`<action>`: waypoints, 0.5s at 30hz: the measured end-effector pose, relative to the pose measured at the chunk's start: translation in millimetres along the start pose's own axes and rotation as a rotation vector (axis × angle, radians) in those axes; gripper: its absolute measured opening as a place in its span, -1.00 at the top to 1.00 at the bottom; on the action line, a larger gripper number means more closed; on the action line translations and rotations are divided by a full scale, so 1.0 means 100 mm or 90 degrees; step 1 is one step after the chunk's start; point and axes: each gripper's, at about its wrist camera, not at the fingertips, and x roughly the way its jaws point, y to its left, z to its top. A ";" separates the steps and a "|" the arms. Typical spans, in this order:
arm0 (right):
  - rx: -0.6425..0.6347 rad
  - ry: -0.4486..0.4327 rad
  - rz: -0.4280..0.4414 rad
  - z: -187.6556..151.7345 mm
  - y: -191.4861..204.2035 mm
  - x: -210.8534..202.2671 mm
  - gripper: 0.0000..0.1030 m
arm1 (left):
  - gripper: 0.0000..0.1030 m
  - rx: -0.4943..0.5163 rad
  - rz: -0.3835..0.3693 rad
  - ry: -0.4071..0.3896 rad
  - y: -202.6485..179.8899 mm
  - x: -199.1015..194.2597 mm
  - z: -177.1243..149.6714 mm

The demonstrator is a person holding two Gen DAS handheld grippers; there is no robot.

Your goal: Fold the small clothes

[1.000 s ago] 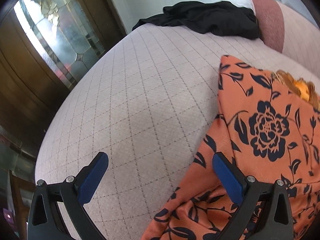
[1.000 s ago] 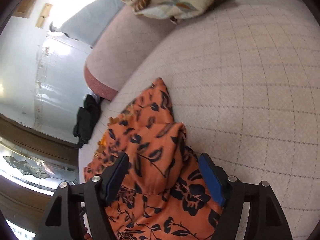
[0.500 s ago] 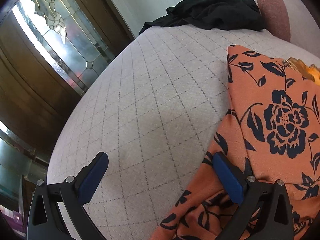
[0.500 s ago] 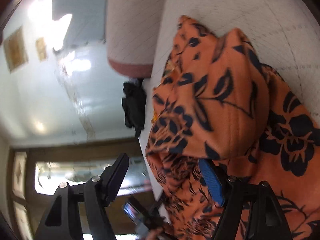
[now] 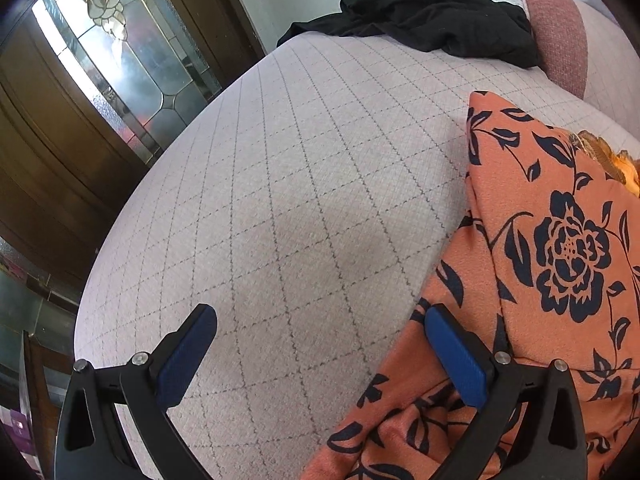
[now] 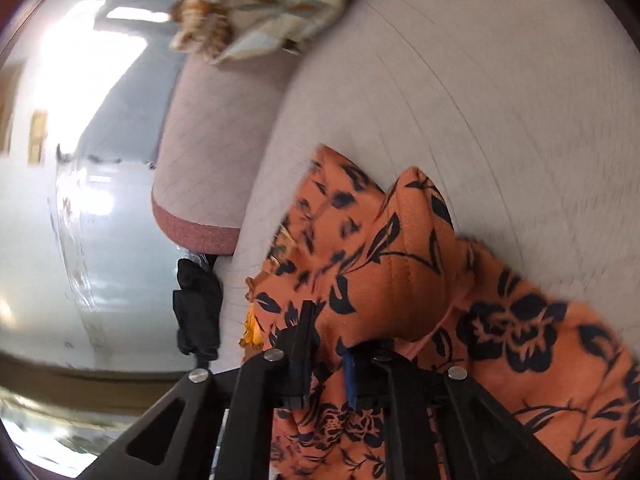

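Right gripper pinches a fold of the orange floral garment; left gripper stands open

On the quilted cushion the garment lies at 4 o'clock in the left view, cut off by the frame; the right view is motion-blurred, the pinched cloth hiding the pads, and a black garment sits at 12 o'clock

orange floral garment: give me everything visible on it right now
The orange garment is woven-looking cloth printed with dark navy flowers and leaves, with a stitched seam and a bit of golden fringe at one edge. It lies rumpled on the quilted pale cushion, partly folded over itself. The right gripper is shut on a raised fold of it. The left gripper is open; its right-hand finger sits over the cloth's edge, contact unclear.
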 end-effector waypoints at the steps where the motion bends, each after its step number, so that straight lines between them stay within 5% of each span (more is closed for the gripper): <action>1: -0.023 -0.004 0.002 0.07 0.13 -0.01 0.79 | -1.00 -0.001 0.000 0.000 0.01 -0.01 -0.01; 7: -0.209 -0.002 0.148 0.01 0.83 -0.29 0.79 | -1.00 -0.027 0.026 -0.019 0.14 -0.08 0.02; 10: -0.280 -0.003 0.198 -0.09 0.80 -0.38 0.79 | -1.00 -0.033 0.035 -0.021 0.19 -0.08 0.03; 12: -0.292 0.032 0.156 -0.10 0.52 -0.23 0.79 | -1.00 -0.029 0.045 -0.027 0.18 -0.09 0.04; 15: -0.281 0.075 -0.079 -0.06 -0.09 0.02 0.72 | -1.00 -0.023 0.051 -0.041 0.15 -0.14 0.06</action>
